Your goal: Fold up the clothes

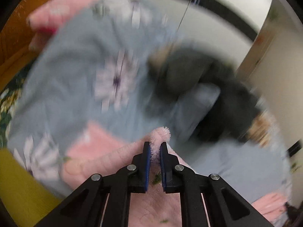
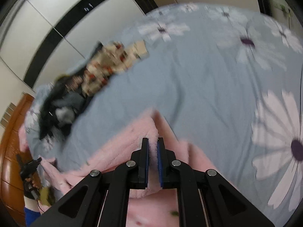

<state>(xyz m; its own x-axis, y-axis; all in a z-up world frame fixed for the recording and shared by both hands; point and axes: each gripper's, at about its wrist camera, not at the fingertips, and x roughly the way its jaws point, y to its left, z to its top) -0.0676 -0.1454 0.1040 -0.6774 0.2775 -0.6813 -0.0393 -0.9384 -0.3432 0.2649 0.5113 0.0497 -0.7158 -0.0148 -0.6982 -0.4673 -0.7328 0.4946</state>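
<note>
Although motion blur smears both views, the pink fleece (image 1: 106, 158) shows clearly enough: it lies on the bed (image 1: 75, 79), near its edge. The left gripper (image 1: 155, 147) has its jaws clamped on a fold of fleece, a tuft sticking out past the tips. The right gripper (image 2: 153, 143) has its jaws clamped on another edge of the fleece (image 2: 121, 151), whose lower part is hidden under the gripper. A dark pile (image 1: 198, 87) of clothes sits farther back, too blurred to sort out. In the right view, bare floral bedspread (image 2: 217, 94) spreads ahead and to the right. A wardrobe (image 2: 47, 19) stands beyond the bed.
</note>
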